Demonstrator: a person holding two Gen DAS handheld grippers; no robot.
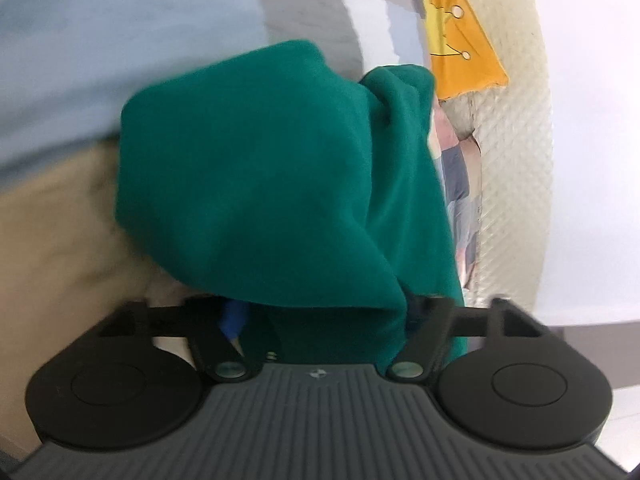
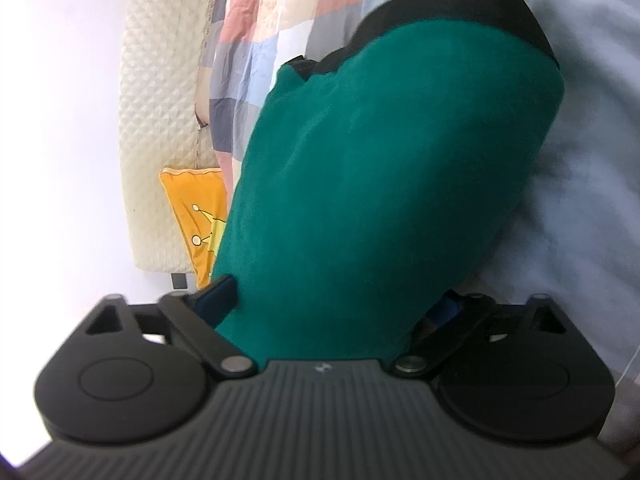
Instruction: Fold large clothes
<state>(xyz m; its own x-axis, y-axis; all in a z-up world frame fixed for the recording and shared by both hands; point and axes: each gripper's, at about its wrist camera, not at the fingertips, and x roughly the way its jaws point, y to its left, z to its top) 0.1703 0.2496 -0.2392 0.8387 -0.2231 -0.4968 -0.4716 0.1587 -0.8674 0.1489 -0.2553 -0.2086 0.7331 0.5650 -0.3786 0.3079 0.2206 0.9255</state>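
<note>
Pale blue bedding (image 2: pixel 592 128) fills the far side of both wrist views, with a cream quilted headboard (image 2: pixel 160 120) along its edge and a bare white wall beyond that. A patchwork quilt (image 2: pixel 256 52) in pink, grey and blue squares lies against the headboard, and an orange cushion (image 1: pixel 460 40) sits at its end. In the left wrist view a tan stretch of cloth (image 1: pixel 52 248) lies below the blue bedding; what it belongs to is unclear. Open room shows only along the wall side of each view; elsewhere the fabric crowds the frame.

A green garment (image 1: pixel 272 184) hangs bunched directly in front of both cameras, taking up the middle of each view and lifted off the bedding. In the right wrist view a black panel (image 2: pixel 472 4) tops its far end.

The left tongs (image 1: pixel 324 320) stand roughly half open with a thick fold of green cloth draped between the fingers; the cloth hides the pads, so whether they press on it cannot be told. A blue finger pad (image 1: pixel 232 316) shows at the fold's left edge.

The right tongs (image 2: pixel 332 304) are spread wide, and the garment fills the gap between them. One dark finger (image 2: pixel 218 296) lies against the cloth's left edge. Whether these pads pinch the cloth cannot be told either.
</note>
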